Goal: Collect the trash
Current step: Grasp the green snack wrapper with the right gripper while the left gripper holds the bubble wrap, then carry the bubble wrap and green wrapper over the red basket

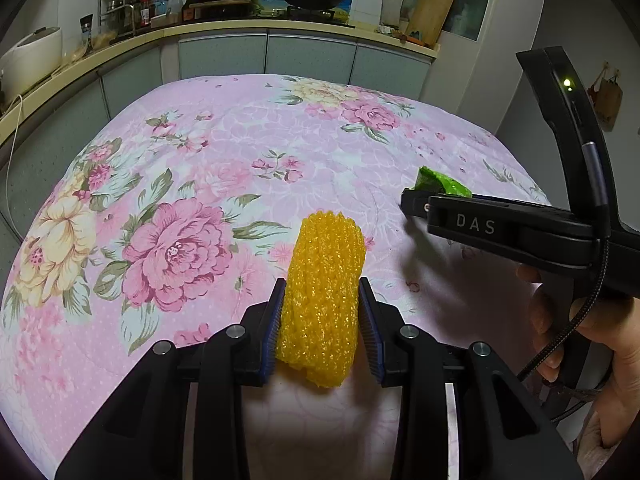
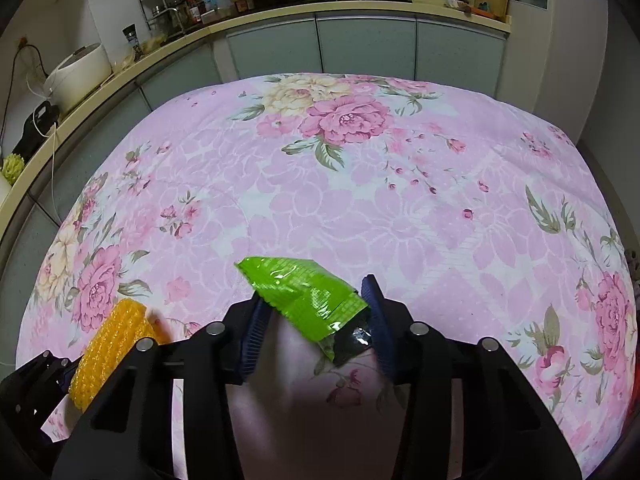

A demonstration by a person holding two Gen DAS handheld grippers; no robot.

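A yellow foam fruit net (image 1: pixel 324 280), rolled into a tube, stands out forward from my left gripper (image 1: pixel 322 284), which is shut on its lower half above the pink flowered tablecloth (image 1: pixel 240 140). To the right, my right gripper (image 1: pixel 412 200) shows from the side with a crumpled green wrapper (image 1: pixel 440 184) at its tip. In the right wrist view the green wrapper (image 2: pixel 308 296) lies slantwise between the pads of the right gripper (image 2: pixel 313 292), touching both, close over the cloth. The yellow net (image 2: pixel 108 352) appears at the lower left there.
The tablecloth (image 2: pixel 360 208) covers the whole table. Behind its far edge runs a kitchen counter (image 1: pixel 240 26) with grey cabinets, a stove, pans and a rice cooker (image 2: pixel 80 72). A person's hand (image 1: pixel 600 340) grips the right gripper's handle.
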